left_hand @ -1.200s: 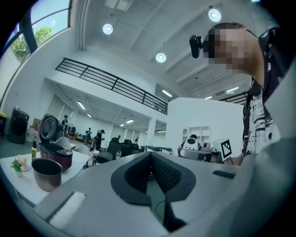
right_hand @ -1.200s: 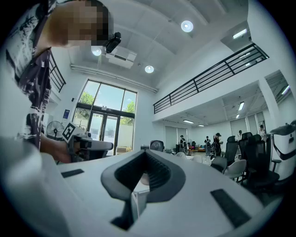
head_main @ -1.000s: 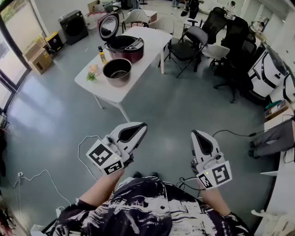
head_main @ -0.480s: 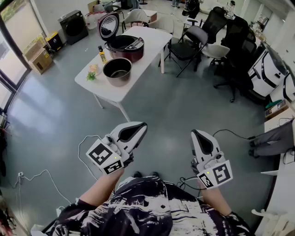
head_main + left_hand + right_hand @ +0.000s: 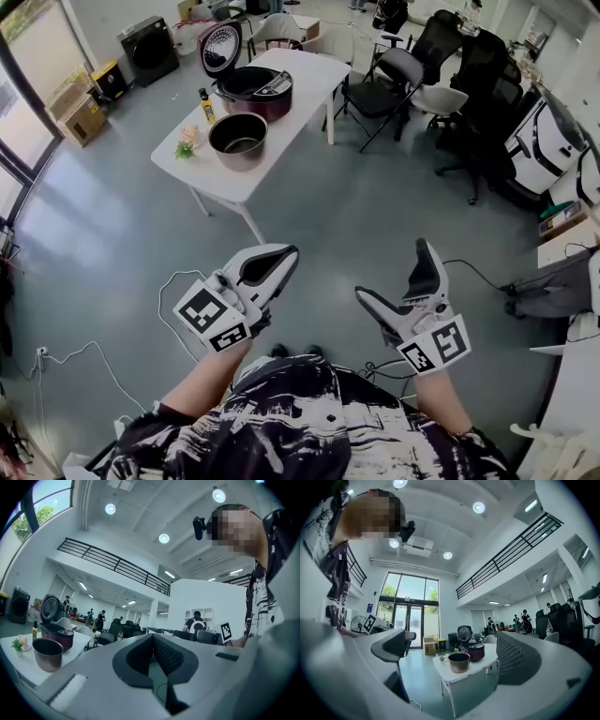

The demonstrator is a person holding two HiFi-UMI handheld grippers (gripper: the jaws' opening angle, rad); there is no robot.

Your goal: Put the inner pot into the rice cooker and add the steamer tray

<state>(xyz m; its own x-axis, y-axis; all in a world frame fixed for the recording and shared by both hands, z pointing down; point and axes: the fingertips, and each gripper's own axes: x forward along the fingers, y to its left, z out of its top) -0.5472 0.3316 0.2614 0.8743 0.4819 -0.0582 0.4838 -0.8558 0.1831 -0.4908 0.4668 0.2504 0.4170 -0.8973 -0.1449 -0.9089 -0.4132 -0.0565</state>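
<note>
The copper-brown inner pot (image 5: 237, 141) stands on the white table (image 5: 220, 178) far ahead of me, just in front of the dark red rice cooker (image 5: 253, 92), whose lid is up. Both also show in the left gripper view, pot (image 5: 47, 654) and cooker (image 5: 57, 634), and in the right gripper view, pot (image 5: 459, 662) and cooker (image 5: 476, 651). My left gripper (image 5: 284, 260) is shut and empty, held near my body. My right gripper (image 5: 397, 278) has just been opening; its jaws stand wide apart with nothing between them. I see no steamer tray.
A small bottle (image 5: 204, 108) and a flower sprig (image 5: 187, 144) sit on the table's left side. Folding and office chairs (image 5: 403, 80) crowd the right behind the table. Cardboard boxes (image 5: 82, 117) stand left. Cables (image 5: 178, 281) lie on the grey floor between me and the table.
The right gripper's jaws have swung from shut to wide open and the gripper has rolled a little. The left gripper has stayed where it was.
</note>
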